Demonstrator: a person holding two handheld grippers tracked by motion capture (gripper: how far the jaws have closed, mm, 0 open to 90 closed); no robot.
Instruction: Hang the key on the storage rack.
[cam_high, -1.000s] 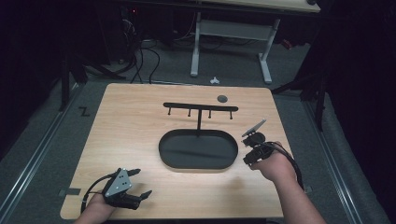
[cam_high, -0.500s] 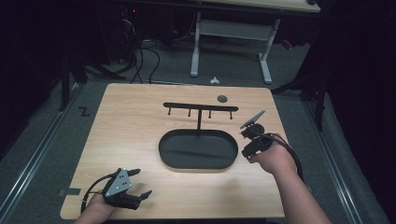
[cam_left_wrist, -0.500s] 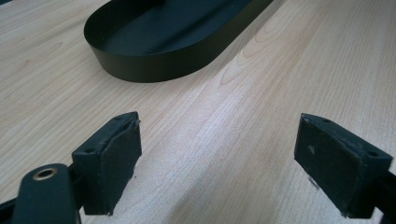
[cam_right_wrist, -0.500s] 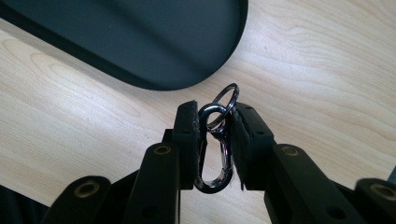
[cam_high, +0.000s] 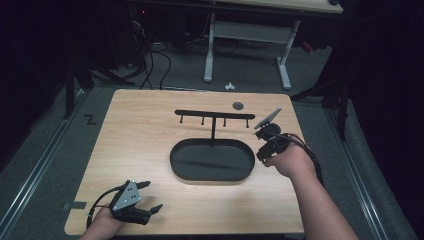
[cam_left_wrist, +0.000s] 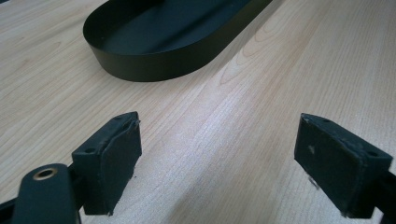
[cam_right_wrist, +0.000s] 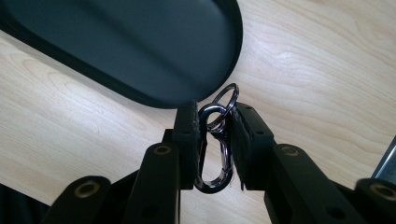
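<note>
Your right gripper (cam_right_wrist: 215, 140), seen in its own view, clamps a silver carabiner clip (cam_right_wrist: 215, 154) between both pads; a small key ring (cam_right_wrist: 223, 105) linked to the clip's top pokes out past the fingertips. In the high view this right gripper (cam_high: 270, 137) hangs above the wooden table (cam_high: 140, 135), just right of the black oval tray (cam_high: 212, 161) and near the right end of the black hook rack (cam_high: 215, 116) that rises from the tray's far edge. Your left gripper (cam_high: 150, 197) rests at the table's near left corner, well apart from the tray; in its own view its jaws stand wide with only bare wood between the pads (cam_left_wrist: 116, 158). A small dark disc (cam_high: 238, 105) lies beyond the rack.
</note>
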